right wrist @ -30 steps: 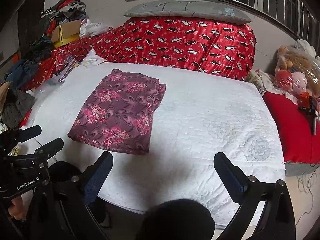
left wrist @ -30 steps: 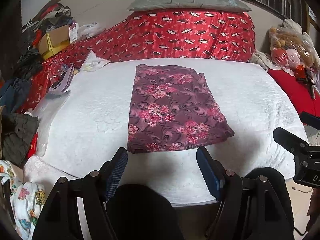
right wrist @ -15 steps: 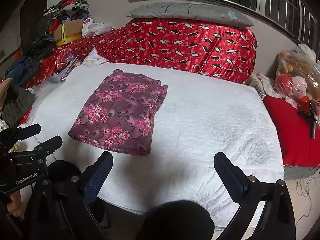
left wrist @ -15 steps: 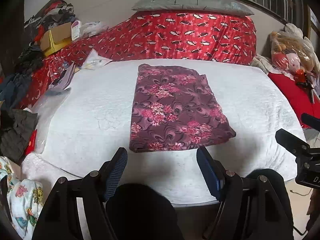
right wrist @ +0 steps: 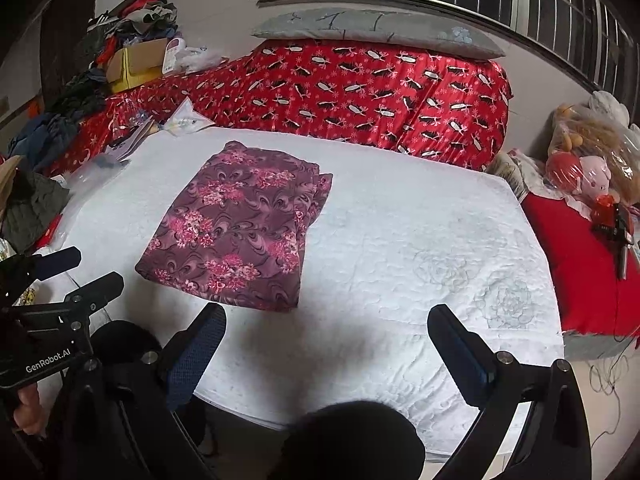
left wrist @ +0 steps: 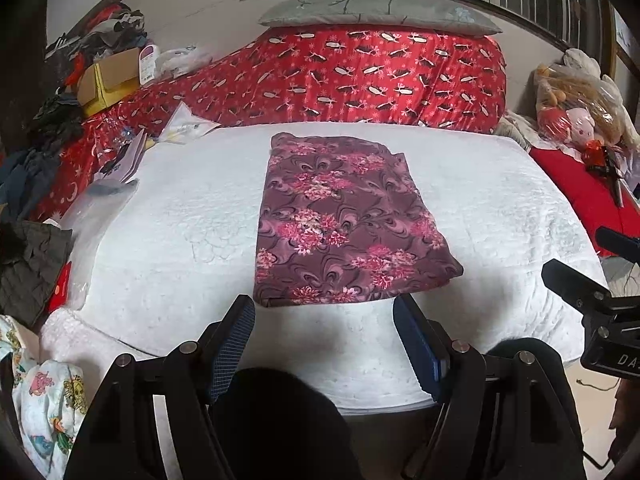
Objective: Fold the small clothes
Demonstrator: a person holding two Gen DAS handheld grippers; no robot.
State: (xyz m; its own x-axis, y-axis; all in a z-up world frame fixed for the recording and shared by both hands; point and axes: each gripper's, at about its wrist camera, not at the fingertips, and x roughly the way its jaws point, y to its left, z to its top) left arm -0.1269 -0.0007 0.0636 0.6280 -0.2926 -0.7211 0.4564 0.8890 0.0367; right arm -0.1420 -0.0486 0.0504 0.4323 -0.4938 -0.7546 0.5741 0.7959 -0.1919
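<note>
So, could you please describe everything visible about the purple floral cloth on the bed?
The purple floral cloth is a thin-looking fabric, maroon with pink flower clusters and swirls. It lies folded flat into a rough rectangle on the white quilted mattress, layered edges showing along its right side. Nothing else touches it; both grippers are open and short of its near edge.

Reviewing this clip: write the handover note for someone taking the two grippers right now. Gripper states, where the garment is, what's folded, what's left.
Left gripper: open, empty, at the near edge of the white mattress, just short of the floral garment.
Right gripper: open, empty, to the garment's right.
Garment: flat on the mattress in a rough rectangle, layered edges showing on its right side, so already folded at least once.
Left: possibly one more fold, then set it aside. Whether more pieces wait is unclear.
</note>
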